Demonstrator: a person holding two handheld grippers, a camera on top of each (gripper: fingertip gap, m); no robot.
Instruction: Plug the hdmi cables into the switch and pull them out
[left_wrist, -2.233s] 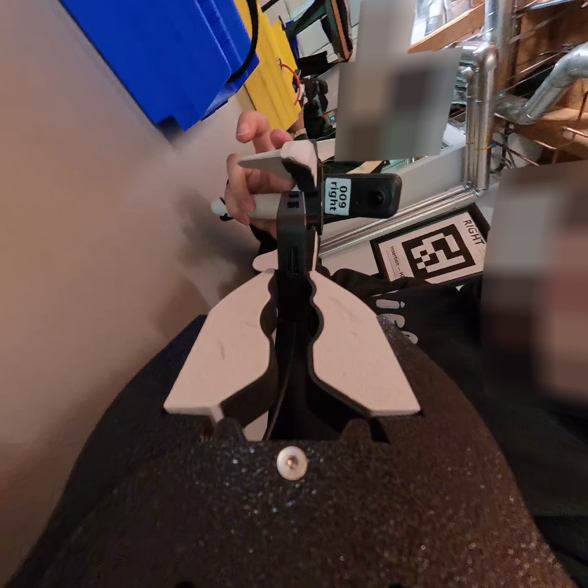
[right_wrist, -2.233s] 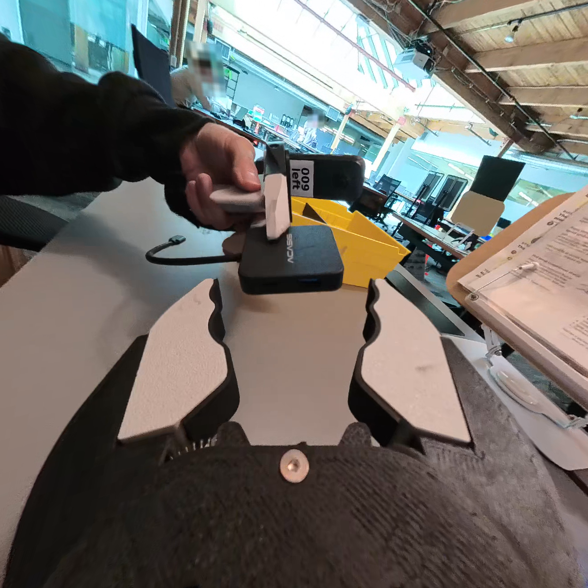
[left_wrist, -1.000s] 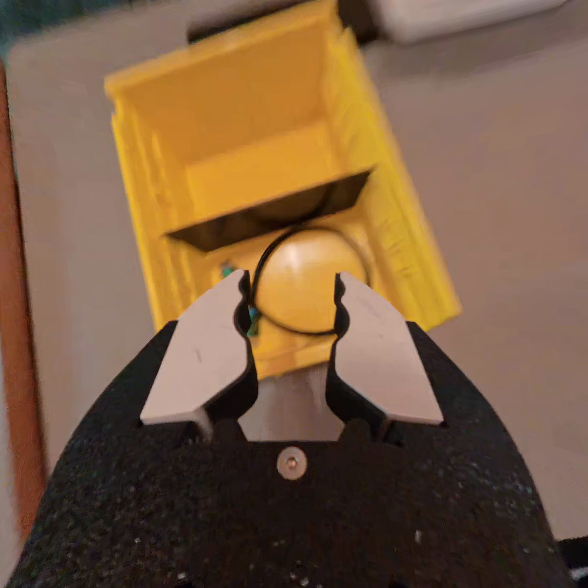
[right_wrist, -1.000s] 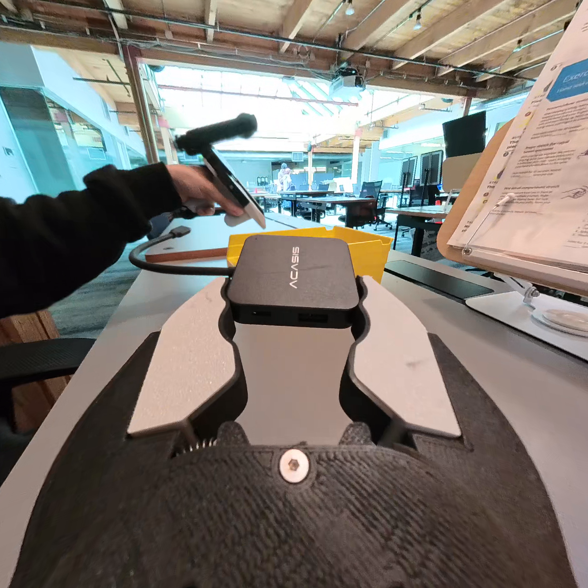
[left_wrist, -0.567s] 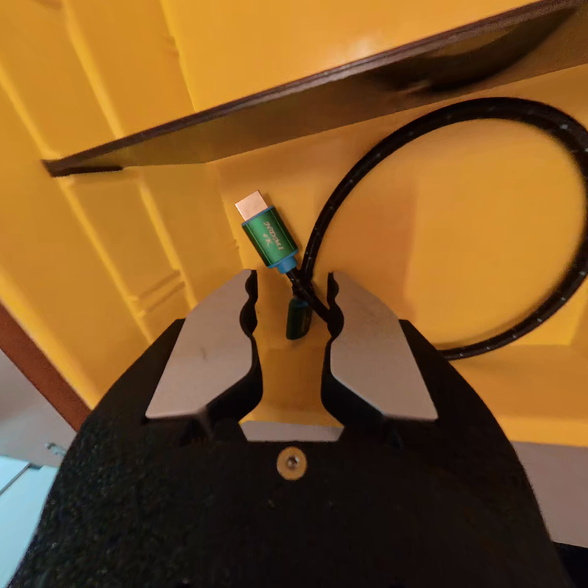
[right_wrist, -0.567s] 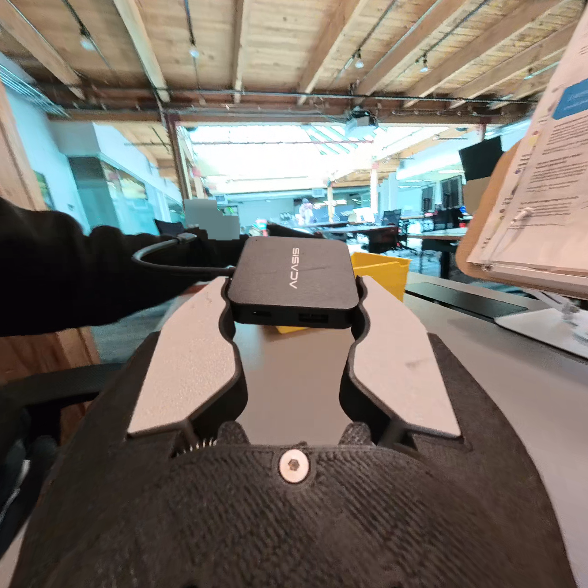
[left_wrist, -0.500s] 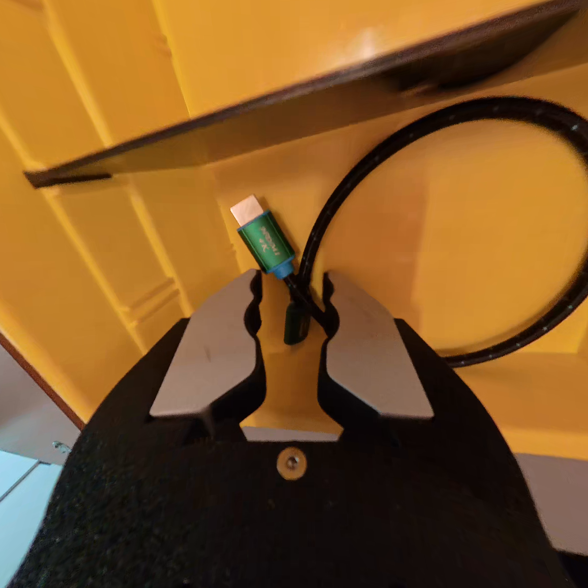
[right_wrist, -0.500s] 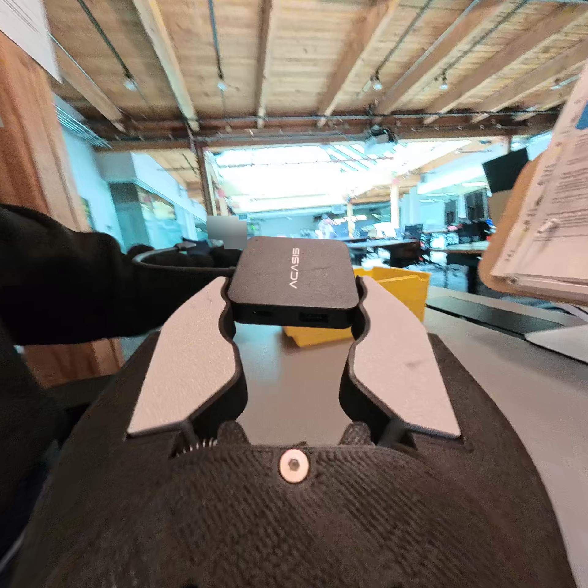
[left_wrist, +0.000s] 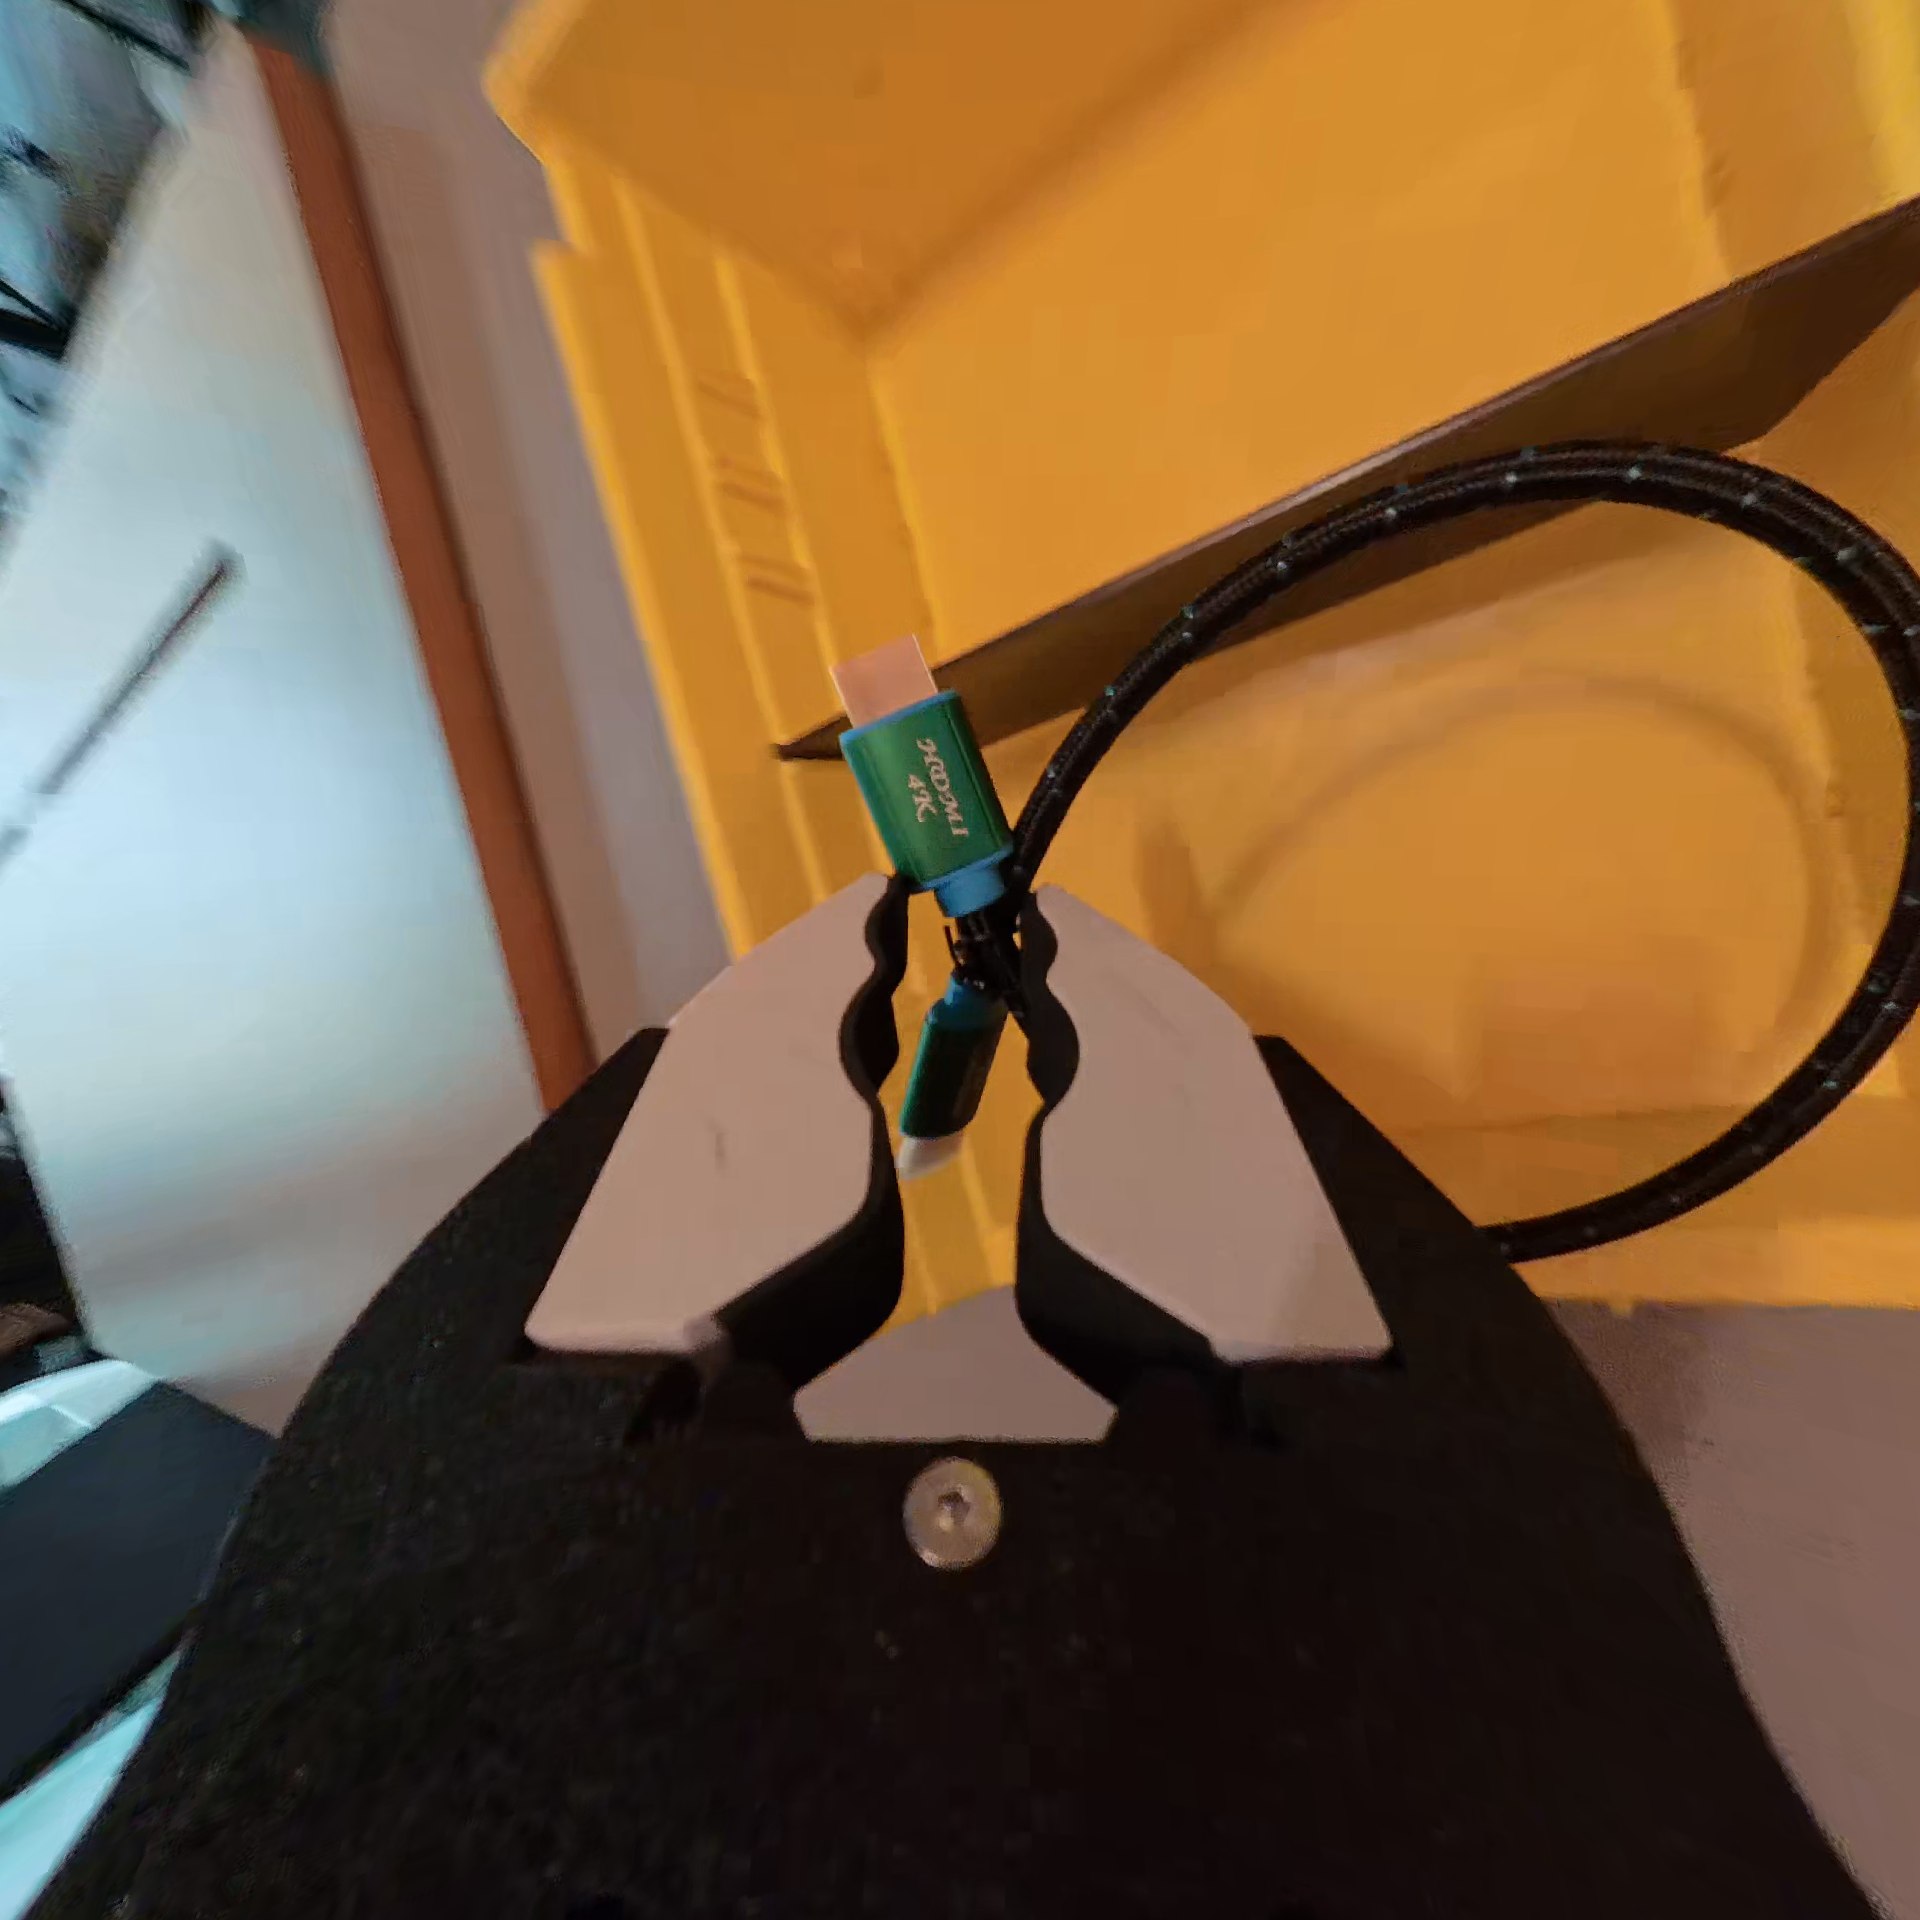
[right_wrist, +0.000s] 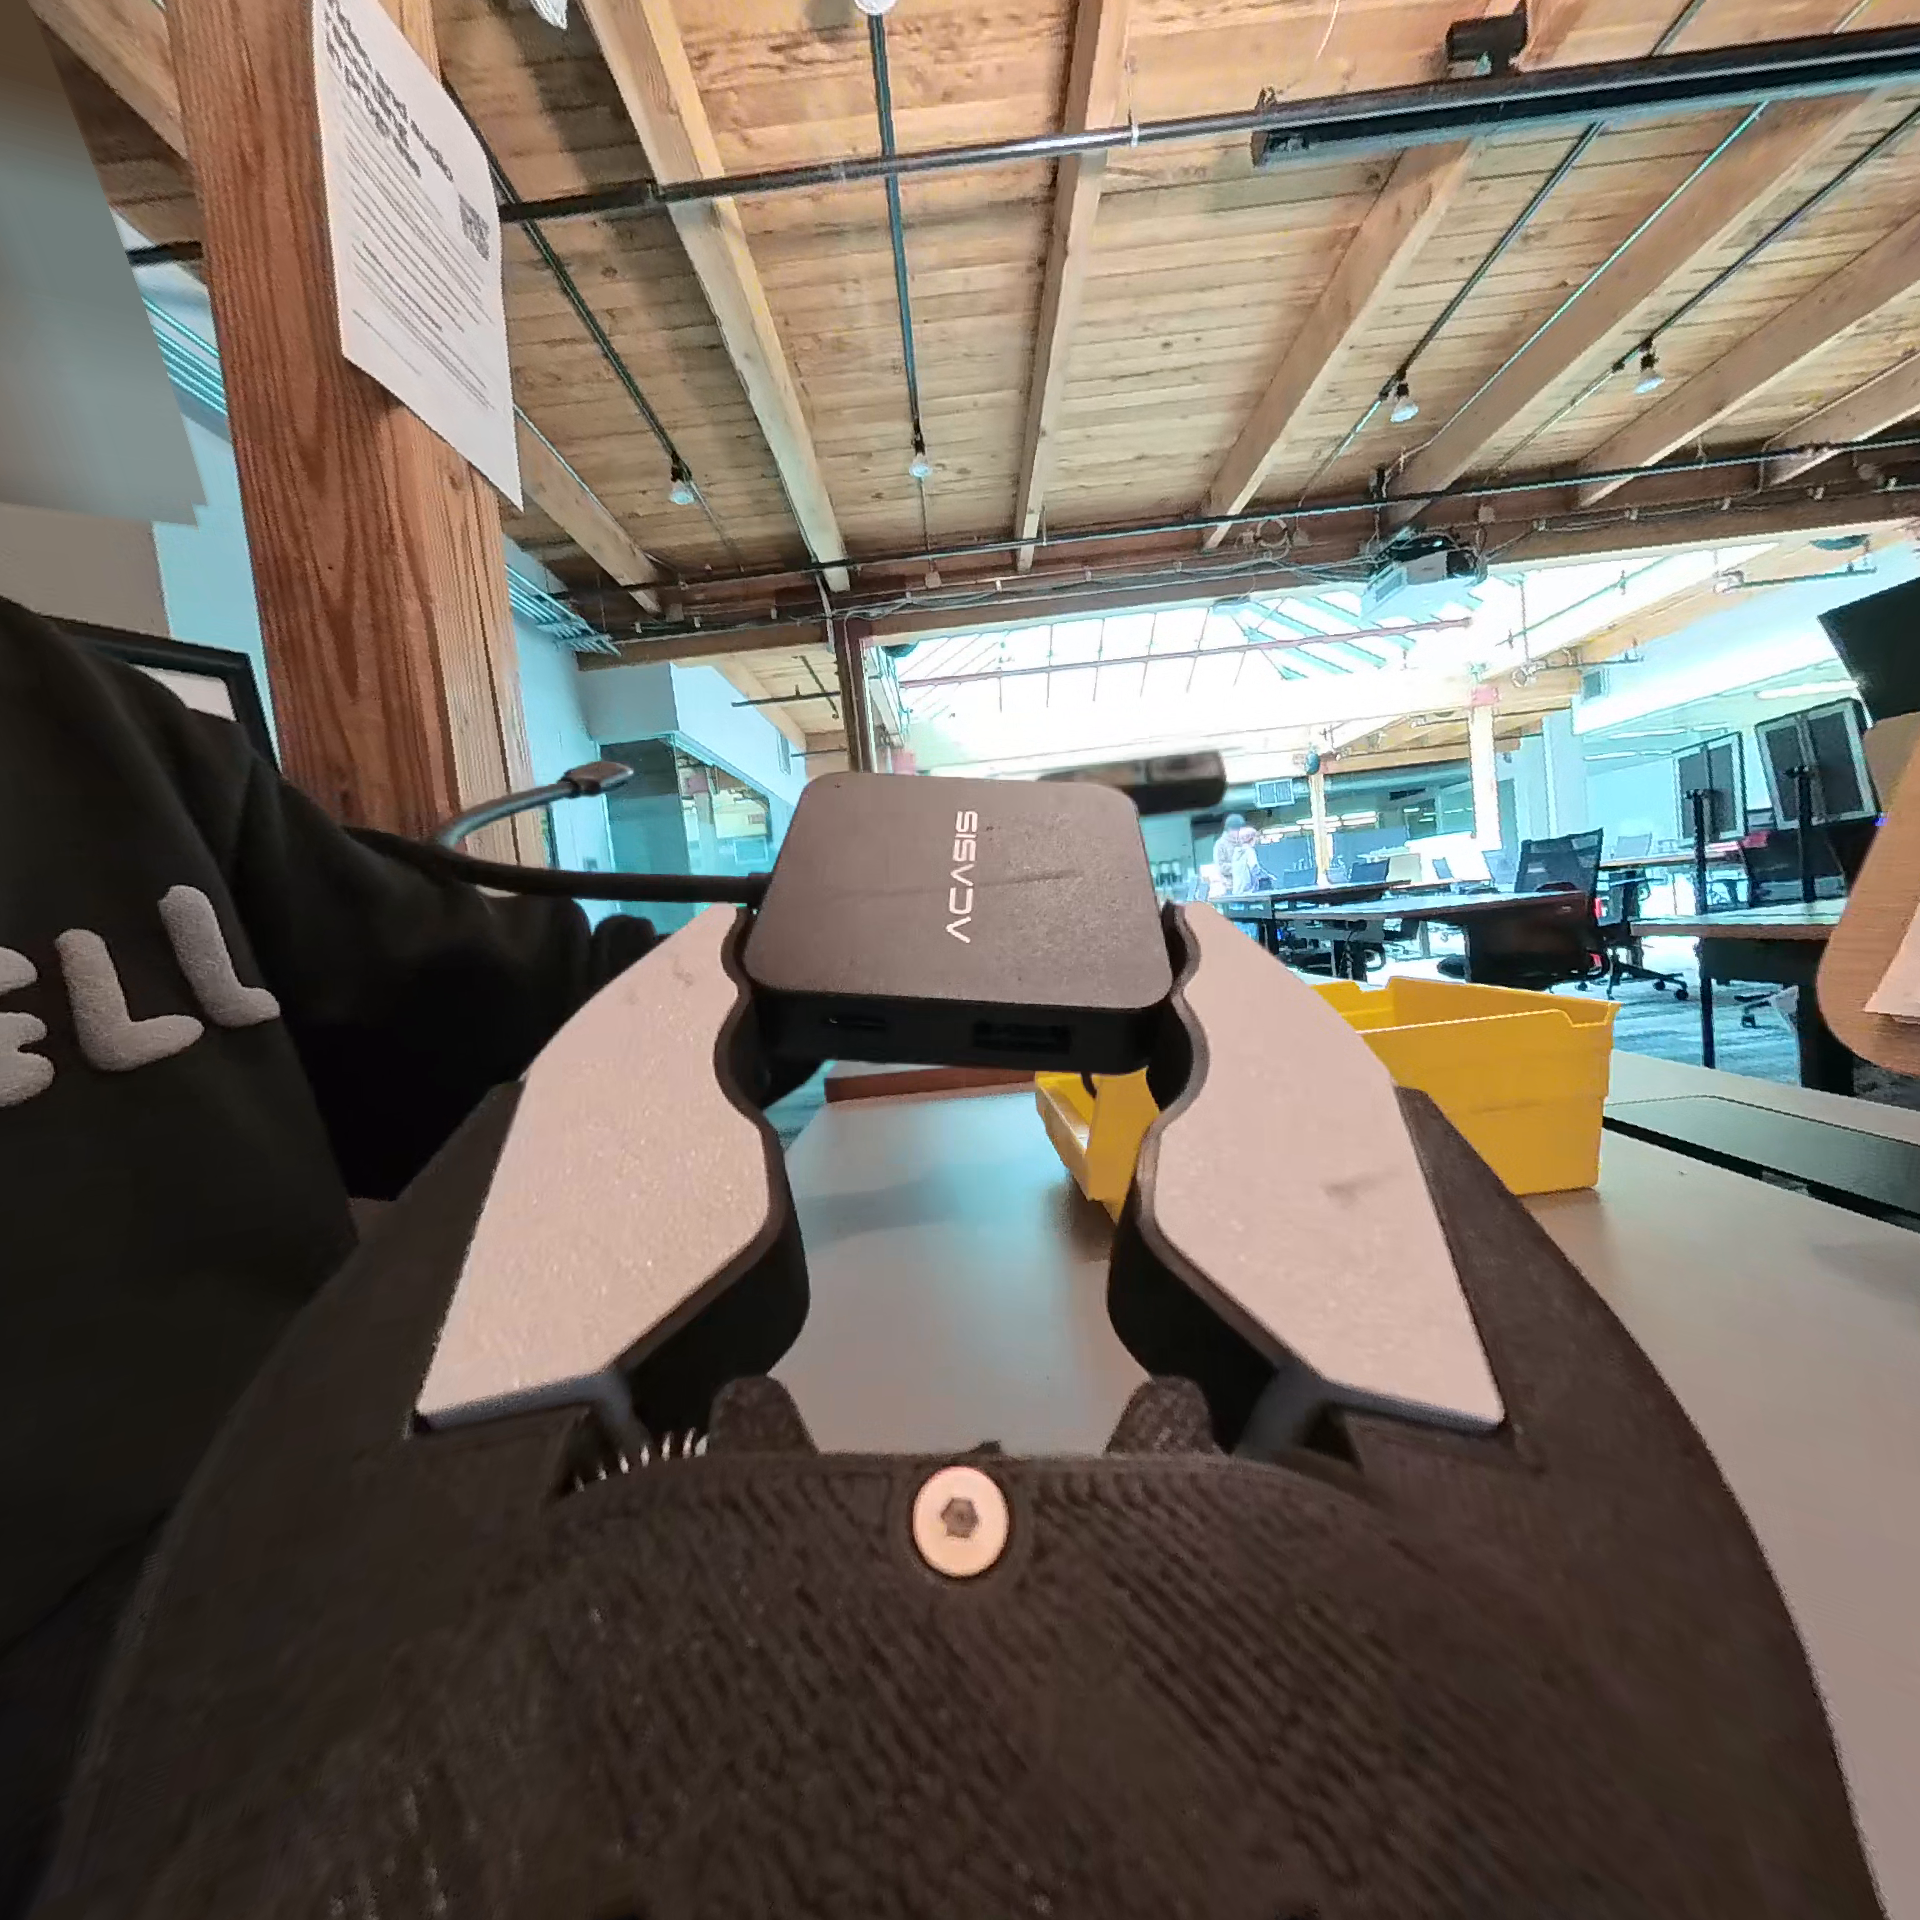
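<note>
Left gripper (left_wrist: 966, 914): clamped on the braided cable (left_wrist: 1299, 623) just behind its green plug (left_wrist: 925, 795), over the yellow bin (left_wrist: 1195, 343).
Second plug (left_wrist: 945, 1081): hangs between the fingers.
Right gripper (right_wrist: 961, 971): clamped on the black switch (right_wrist: 956, 894), above the surface (right_wrist: 935, 1247).
</note>
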